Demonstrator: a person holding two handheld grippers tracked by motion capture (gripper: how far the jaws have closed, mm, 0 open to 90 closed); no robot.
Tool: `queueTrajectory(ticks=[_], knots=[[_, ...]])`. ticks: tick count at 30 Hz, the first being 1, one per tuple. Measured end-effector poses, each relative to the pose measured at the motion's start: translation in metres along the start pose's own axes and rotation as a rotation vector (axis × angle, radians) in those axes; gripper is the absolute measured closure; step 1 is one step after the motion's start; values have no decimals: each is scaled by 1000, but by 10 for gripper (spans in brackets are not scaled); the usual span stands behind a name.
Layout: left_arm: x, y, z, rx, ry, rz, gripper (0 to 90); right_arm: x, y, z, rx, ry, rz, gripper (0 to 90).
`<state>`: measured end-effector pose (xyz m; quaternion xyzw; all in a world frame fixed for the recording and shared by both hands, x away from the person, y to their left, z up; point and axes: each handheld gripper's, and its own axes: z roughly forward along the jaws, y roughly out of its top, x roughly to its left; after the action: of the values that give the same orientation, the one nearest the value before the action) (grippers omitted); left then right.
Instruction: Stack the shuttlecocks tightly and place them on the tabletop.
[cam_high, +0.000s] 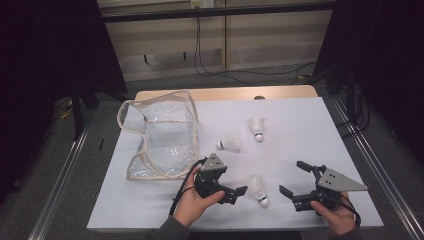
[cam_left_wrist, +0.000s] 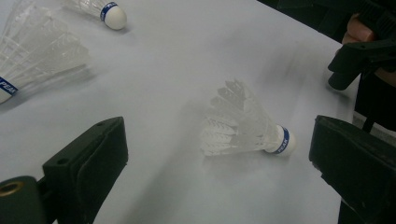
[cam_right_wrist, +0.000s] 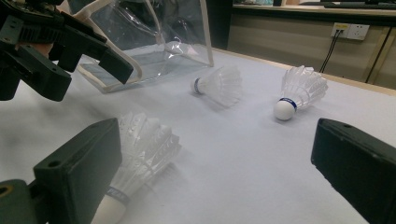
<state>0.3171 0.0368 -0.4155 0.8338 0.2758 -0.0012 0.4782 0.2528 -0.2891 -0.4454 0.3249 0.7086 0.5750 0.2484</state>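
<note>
Three white feather shuttlecocks lie on the white table (cam_high: 300, 120). The nearest shuttlecock (cam_high: 258, 191) lies between my two grippers. My left gripper (cam_high: 237, 195) is open just left of it; in the left gripper view this shuttlecock (cam_left_wrist: 243, 123) lies on its side ahead of the open left gripper (cam_left_wrist: 219, 154), cork towards the right jaw, untouched. My right gripper (cam_high: 294, 178) is open to its right; in the right gripper view the shuttlecock (cam_right_wrist: 140, 149) lies by the left jaw of the right gripper (cam_right_wrist: 215, 163). Two more shuttlecocks (cam_high: 230, 143) (cam_high: 257, 128) lie farther back.
A clear plastic bag (cam_high: 160, 137) with cream trim lies on the table's left half, its mouth towards the back. The bag (cam_right_wrist: 154, 42) stands behind the left gripper (cam_right_wrist: 60, 46) in the right gripper view. Table edges run close on the near side and right.
</note>
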Motion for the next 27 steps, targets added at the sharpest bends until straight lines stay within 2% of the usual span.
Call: queueTrajectory(ticks=[3,14,22,27], knots=[[2,-2,-1,5,8,10,46,0,0,0,5,1,0,11],[2,-9,-5,-3,4,-4,39,0,0,0,4,2,-1,11],[2,-15,-10,13,-5,25,38,0,0,1,7,2,1,11],[3,-19,-16,14,-14,25,38,0,-1,0,6,2,1,11]])
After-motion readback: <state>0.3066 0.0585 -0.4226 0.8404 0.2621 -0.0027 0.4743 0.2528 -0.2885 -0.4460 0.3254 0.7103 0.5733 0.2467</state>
